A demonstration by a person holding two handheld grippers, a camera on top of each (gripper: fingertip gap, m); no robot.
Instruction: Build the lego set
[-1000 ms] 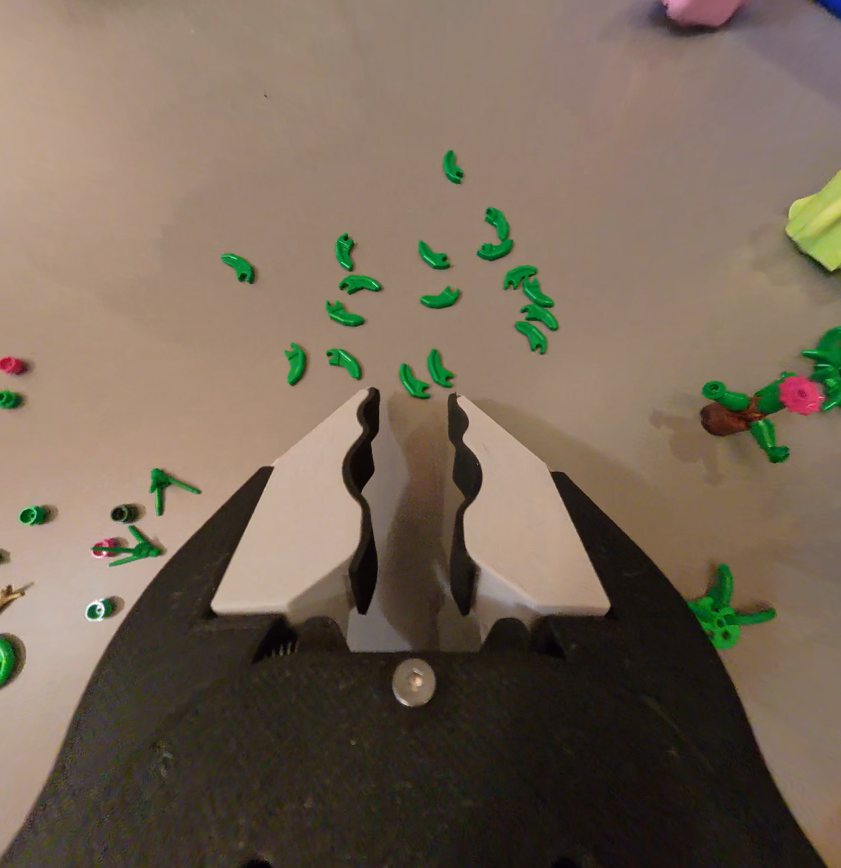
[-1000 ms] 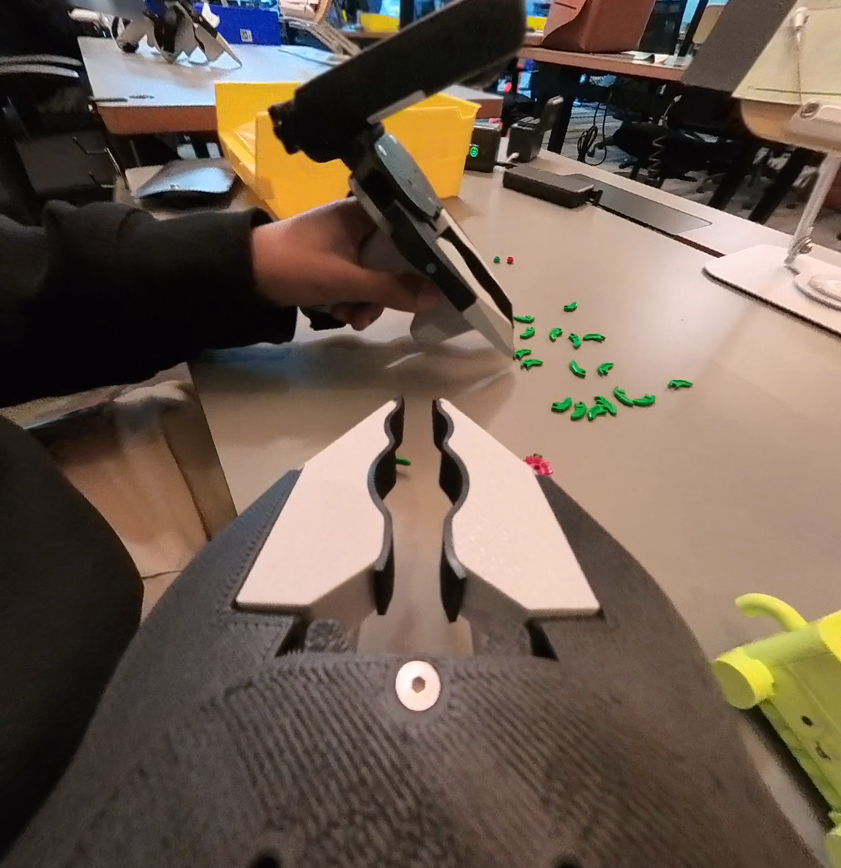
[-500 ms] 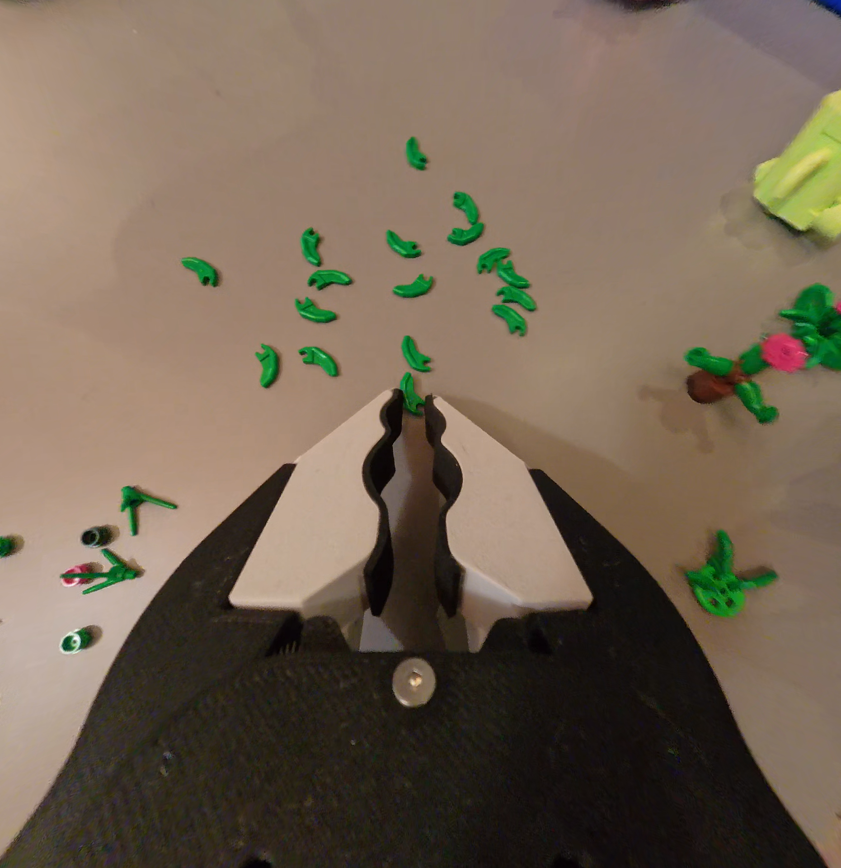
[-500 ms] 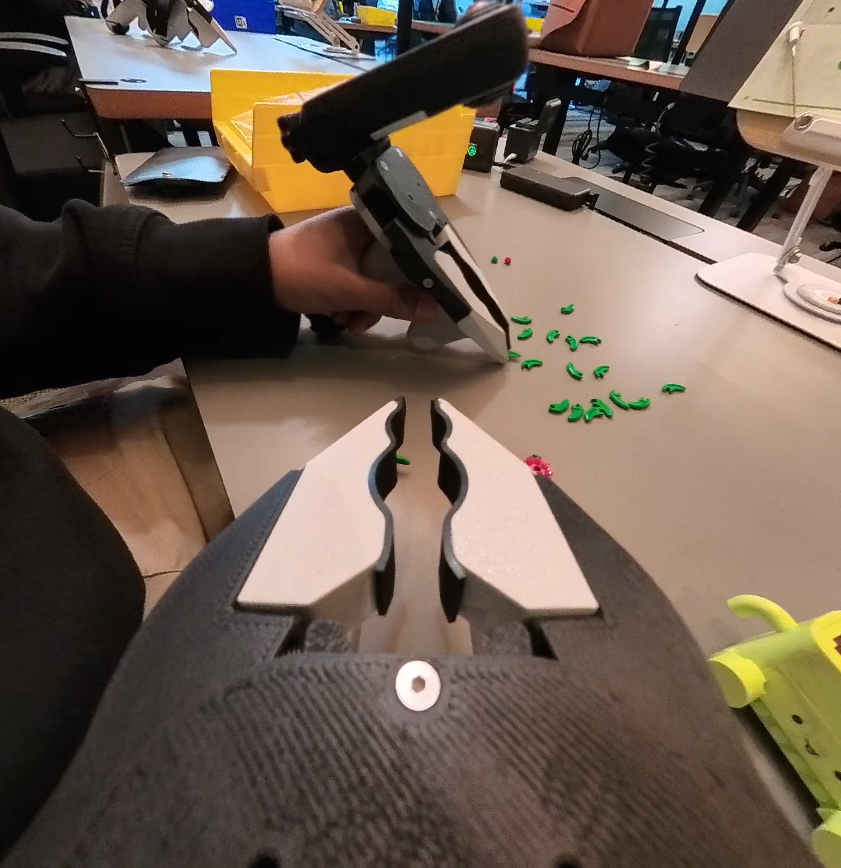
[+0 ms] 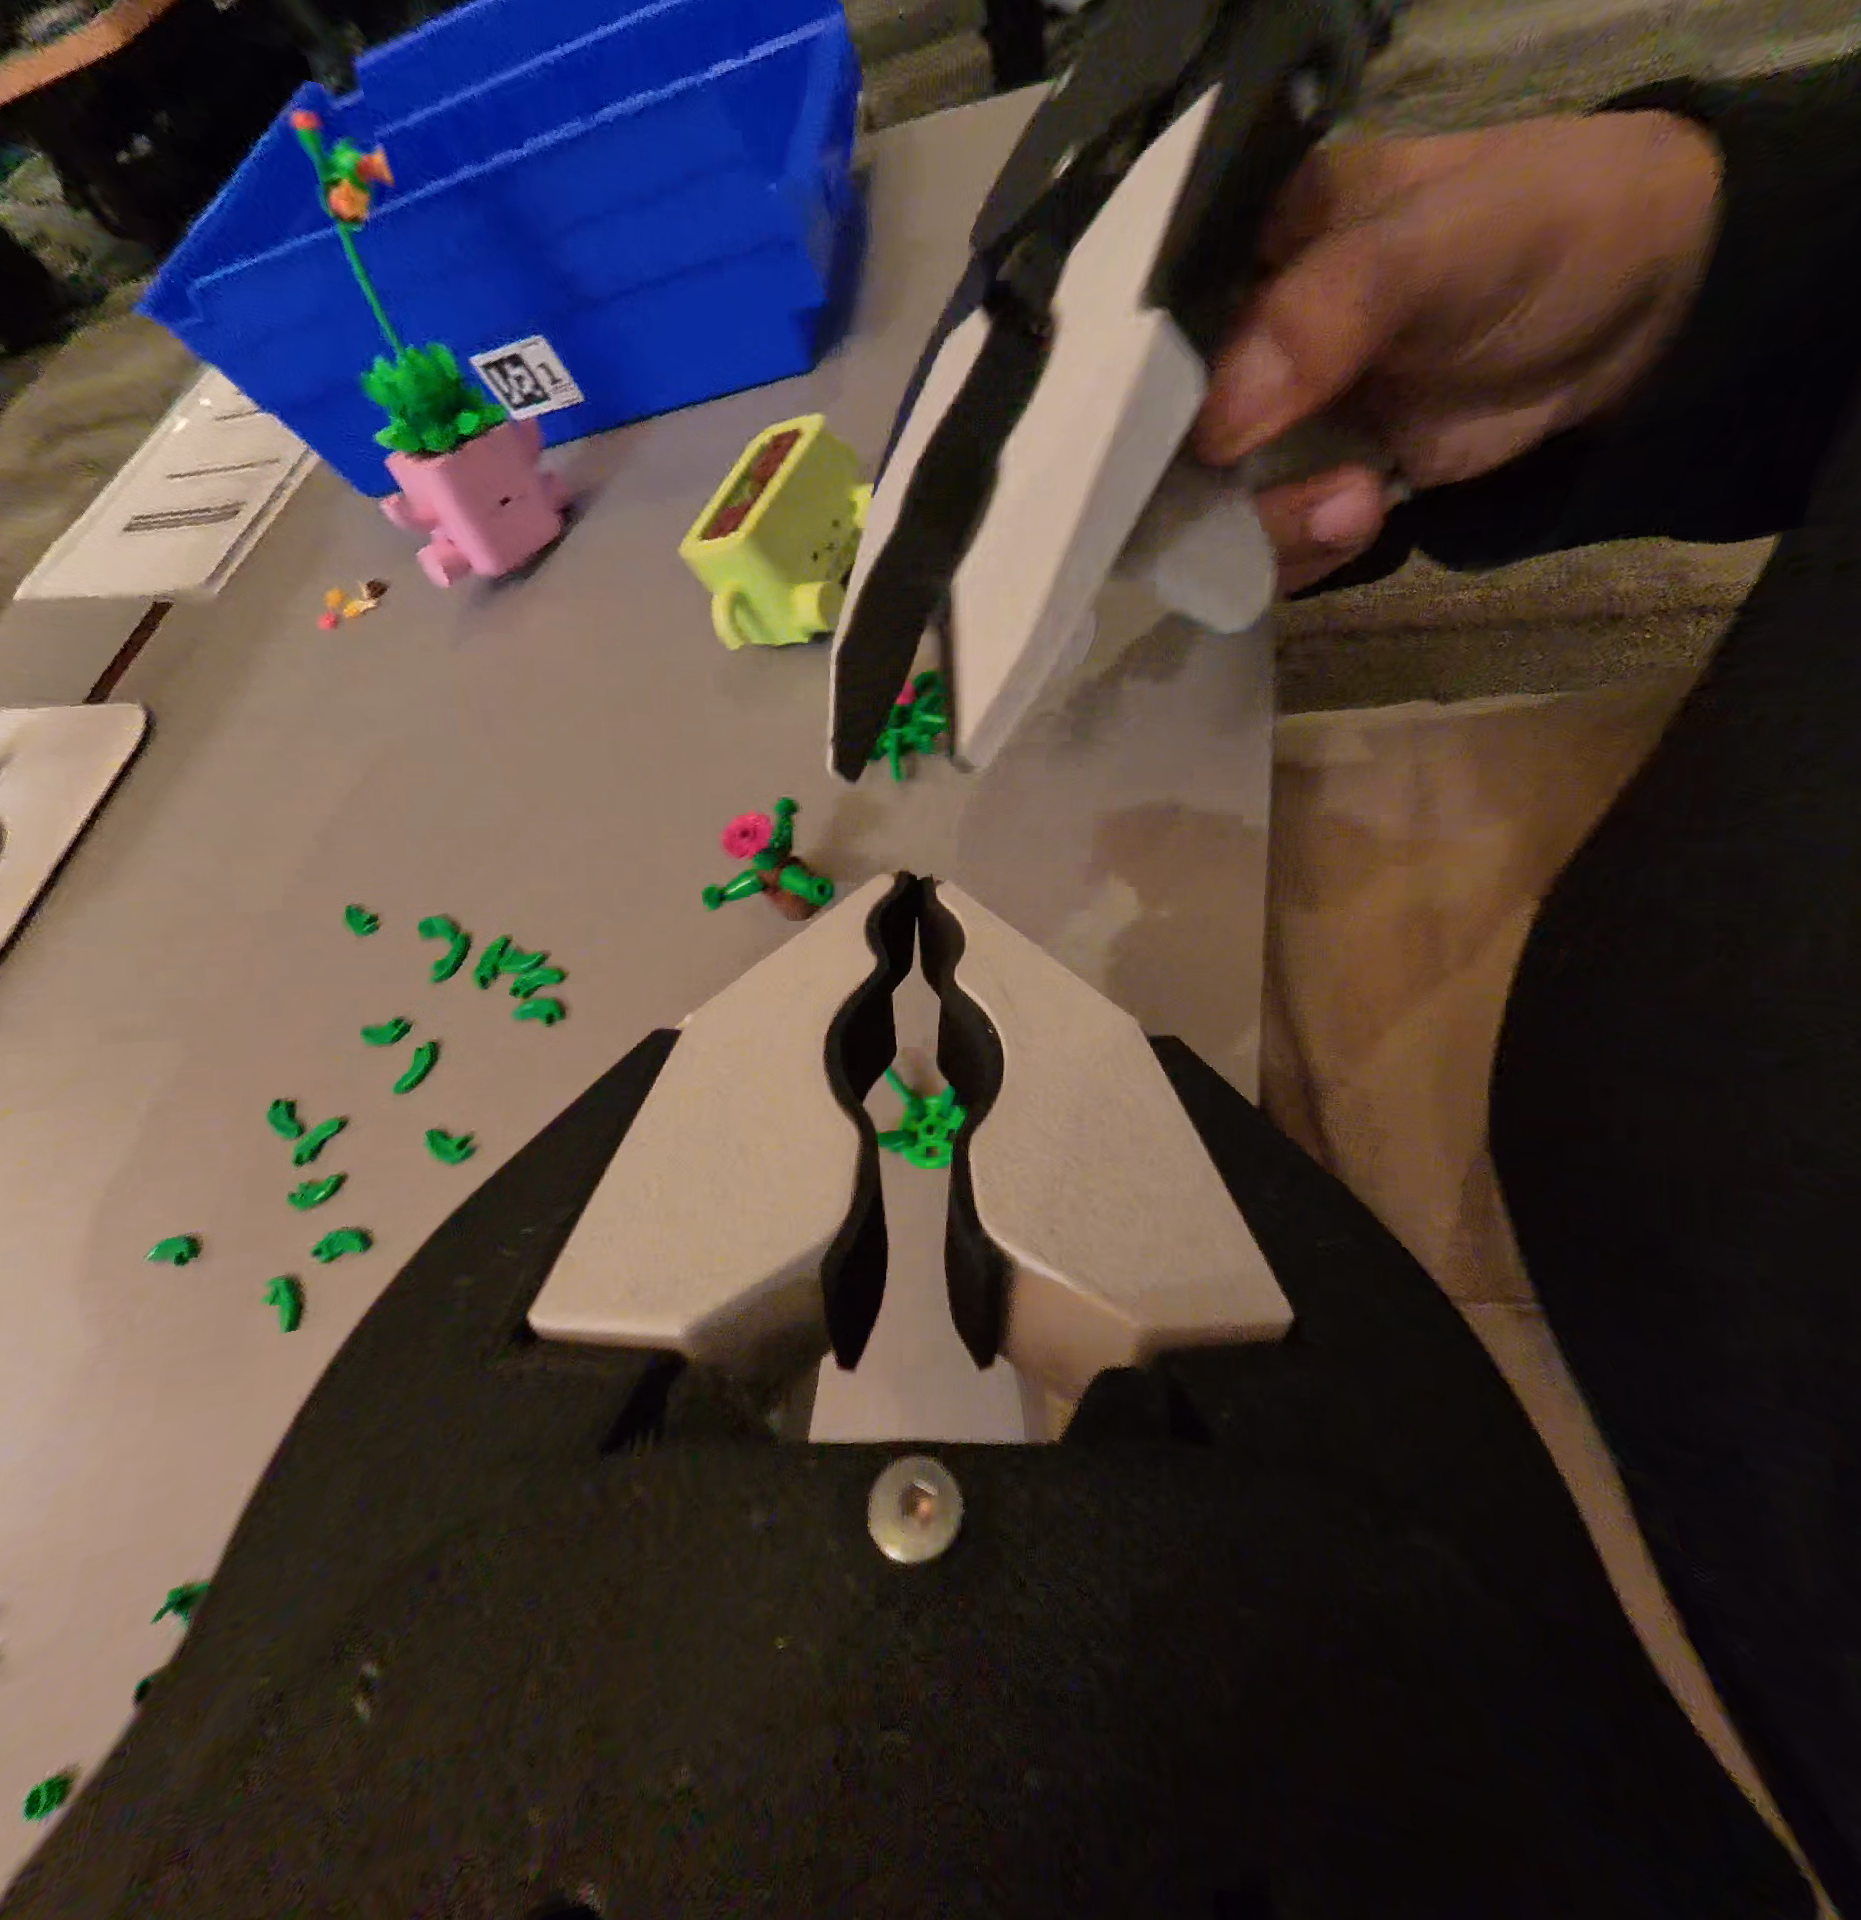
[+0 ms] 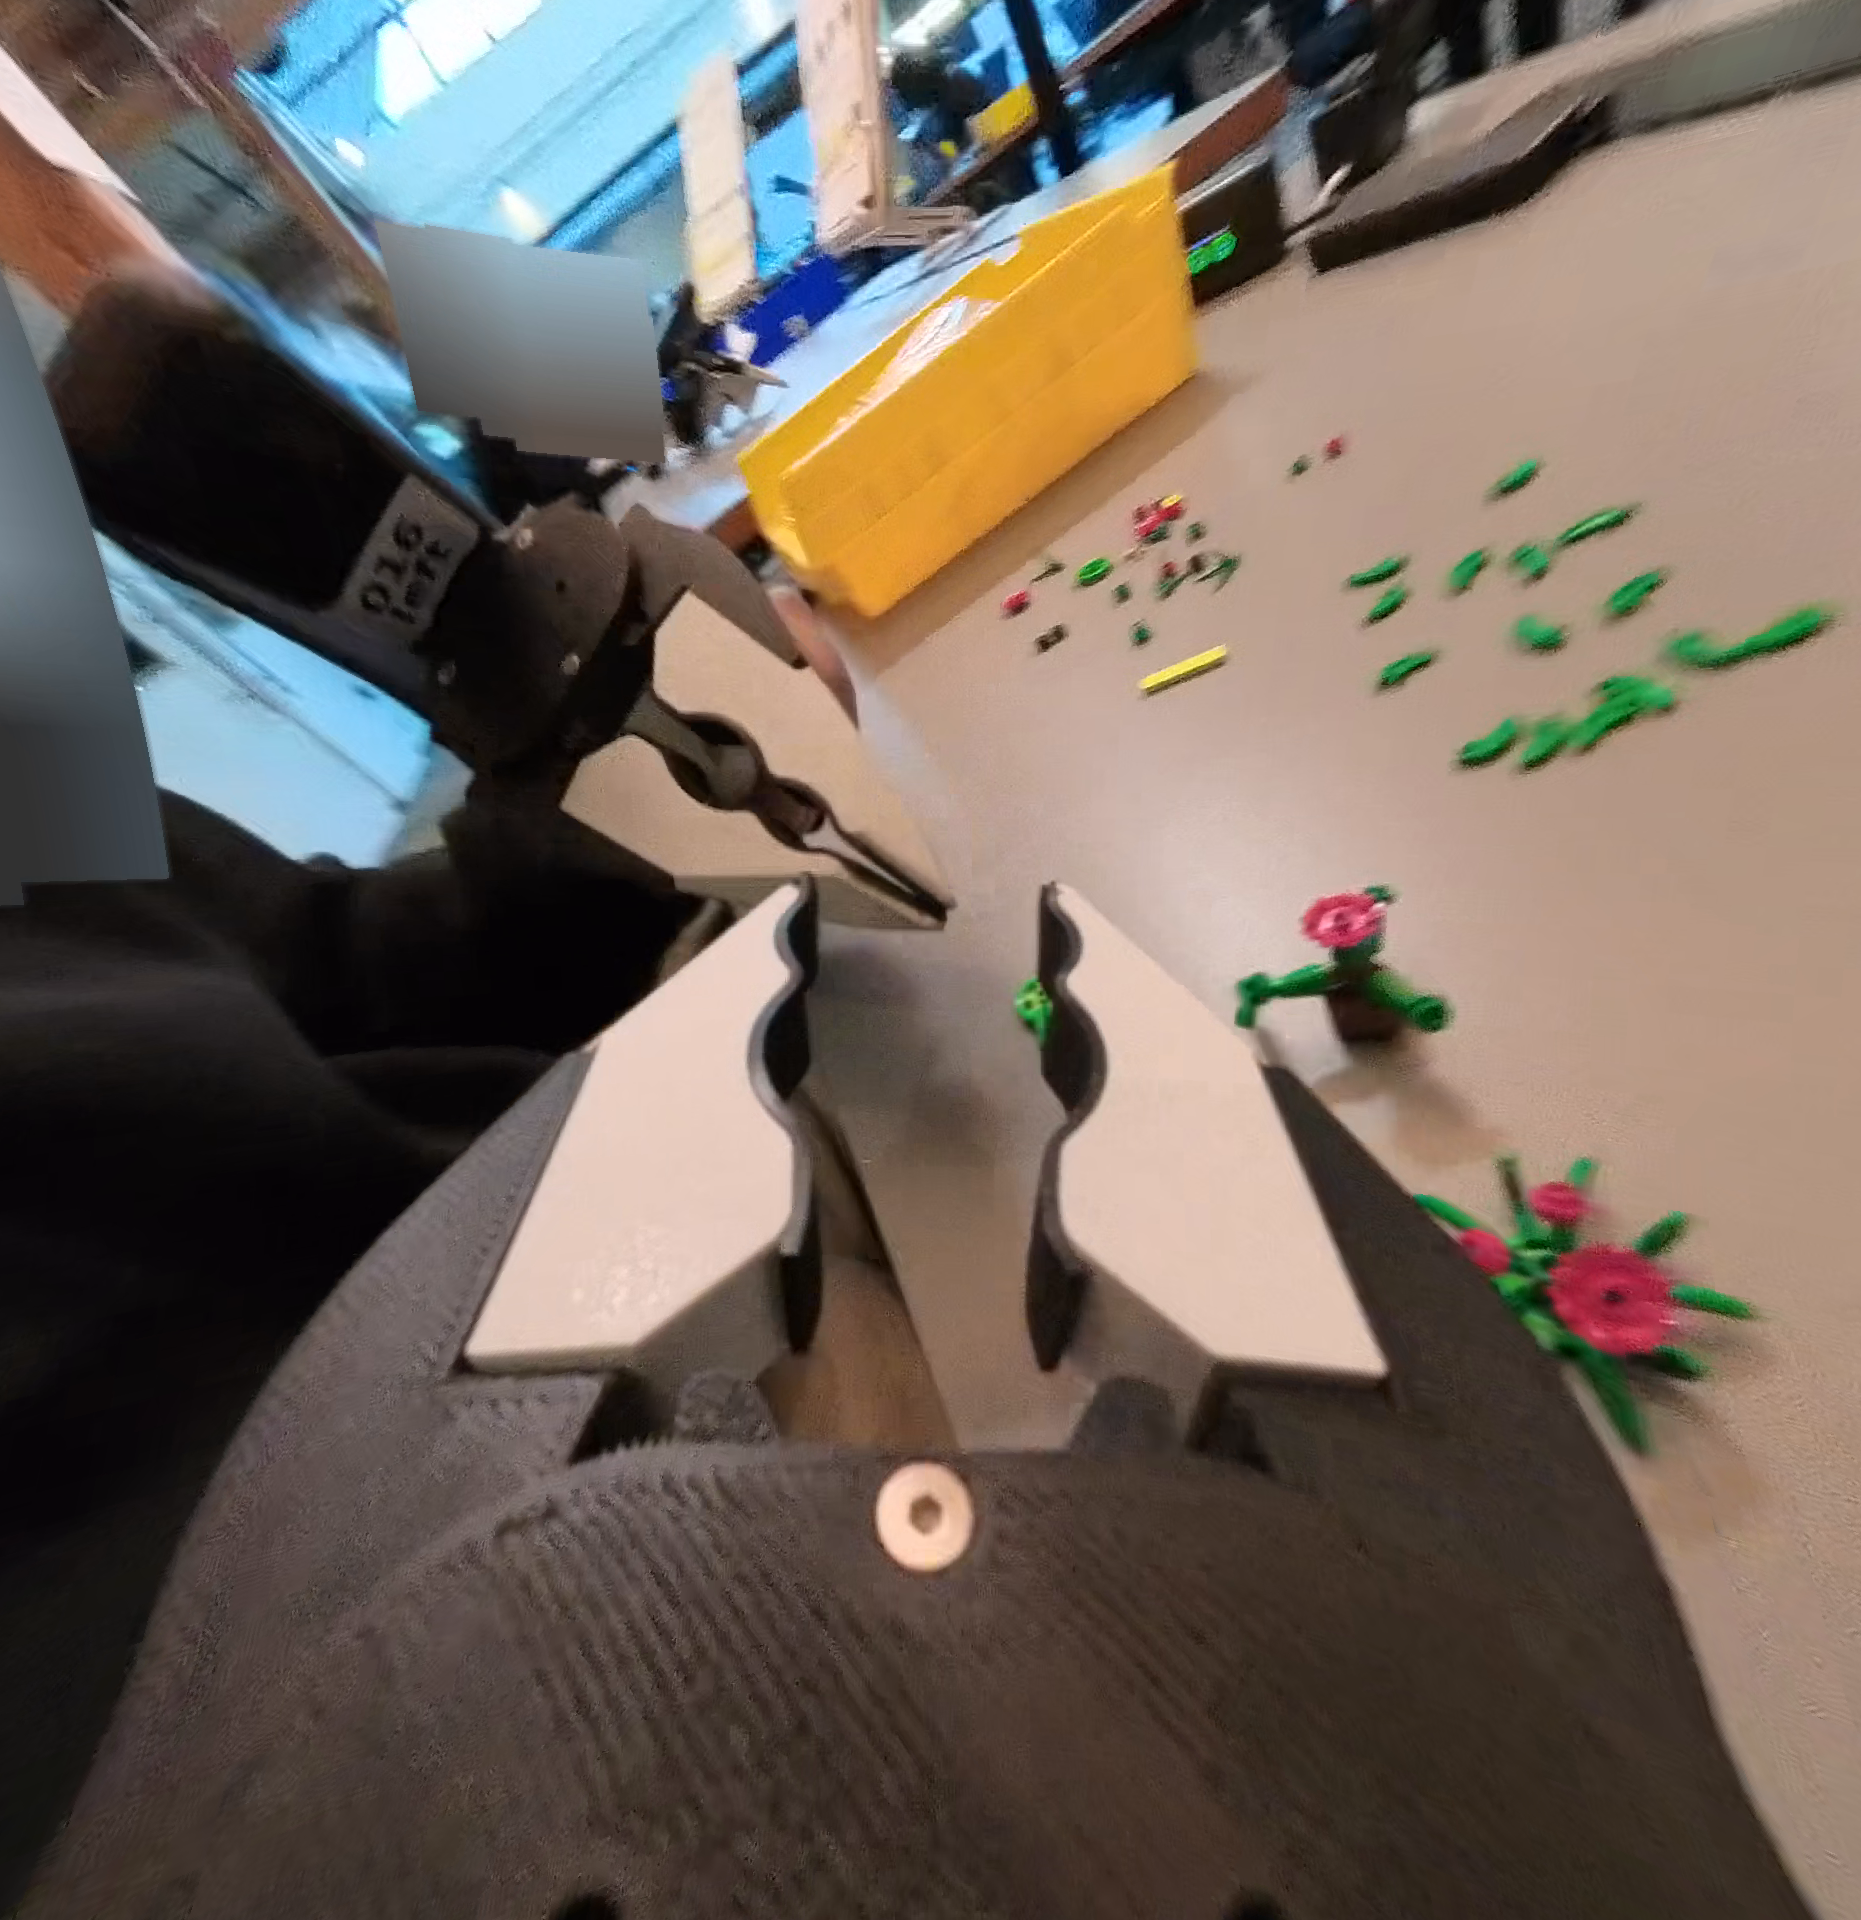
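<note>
My left gripper [image 5: 910, 883] is shut, its tips pressed together above the table near the front edge; it also shows in the right wrist view [image 6: 936, 906], just ahead of my right gripper's left finger. My right gripper [image 6: 931, 904] is open and holds nothing; in the left wrist view [image 5: 905, 764] it hangs above a green flower cluster with pink blooms [image 5: 910, 722]. A small plant with a pink flower and brown base [image 5: 765, 862] lies just left of my left tips. A green wheel-shaped stem piece [image 5: 926, 1127] lies on the table under my left fingers.
Several loose green leaves [image 5: 417, 1070] are scattered on the left. A lime-green pot [image 5: 786, 530], a pink pot with a plant [image 5: 479, 499] and a blue bin [image 5: 552, 229] stand farther back. A yellow bin [image 6: 978, 416] and small parts [image 6: 1165, 561] lie behind. The table's edge [image 5: 1269, 935] is at the right. My left and right fingertips are right by each other. The green wheel-shaped stem piece [image 5: 926, 1127] is about 7 cm from my left fingertips.
My left gripper closed at a green leaf among the scattered ones, then lifted and swung right toward the right gripper. My right gripper opened wide and dropped toward the flower pieces.
</note>
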